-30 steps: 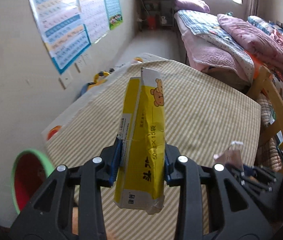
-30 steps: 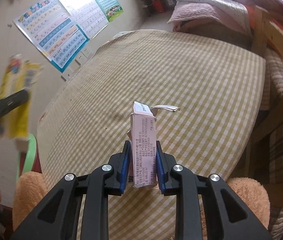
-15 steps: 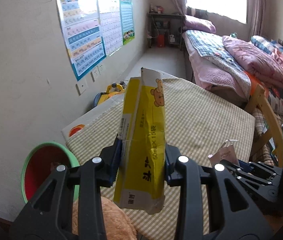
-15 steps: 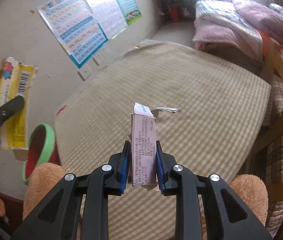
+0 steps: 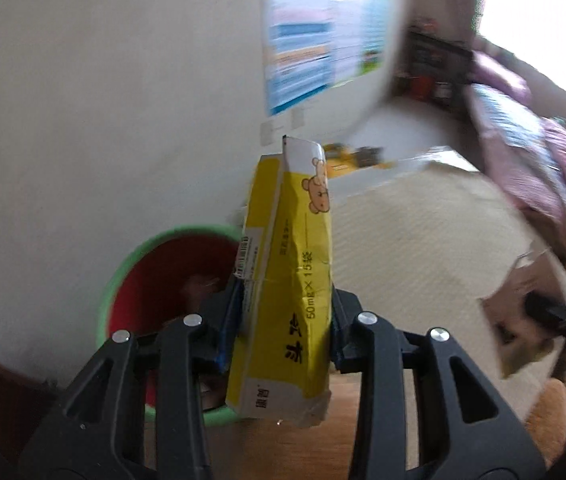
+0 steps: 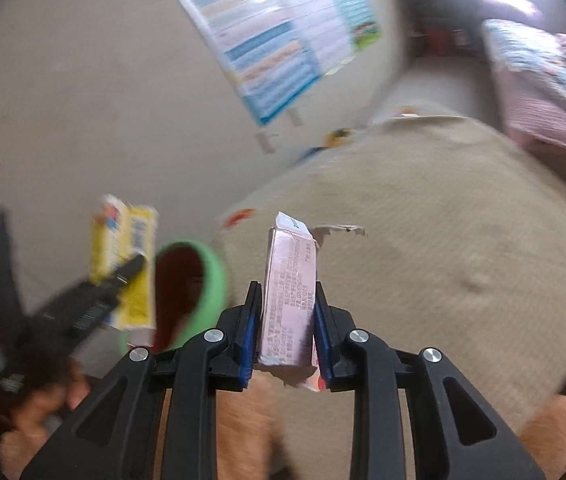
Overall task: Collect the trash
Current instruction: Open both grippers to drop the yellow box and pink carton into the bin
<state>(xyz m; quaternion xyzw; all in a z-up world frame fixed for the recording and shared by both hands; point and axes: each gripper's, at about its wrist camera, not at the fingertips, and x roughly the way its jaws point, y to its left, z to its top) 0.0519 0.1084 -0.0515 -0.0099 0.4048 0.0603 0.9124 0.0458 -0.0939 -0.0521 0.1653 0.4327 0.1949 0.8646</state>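
Observation:
A crumpled yellow medicine box [image 5: 287, 280] with a bear print stands upright between the pads of my left gripper [image 5: 283, 320], which is shut on it. Just behind and below it sits a round bin [image 5: 131, 264] with a green rim and red inside, against the wall. My right gripper [image 6: 287, 320] holds a pink carton [image 6: 289, 288] with a torn top flap; its jaws are opening, and the pads still touch the carton's sides. In the right wrist view the bin [image 6: 215, 276] lies left of the pink carton, and the yellow box [image 6: 123, 256] hangs over its left side.
A table with a beige checked cloth [image 6: 443, 240] fills the right. Posters [image 6: 283, 40] hang on the pale wall. A bed with pink quilts [image 5: 543, 152] stands at the far right. A hand [image 6: 43, 412] grips the left tool. Both views are motion-blurred.
Both grippers have swung left, away from the table toward the wall. The bin has come from the left edge to just behind the yellow box. Both boxes stay gripped.

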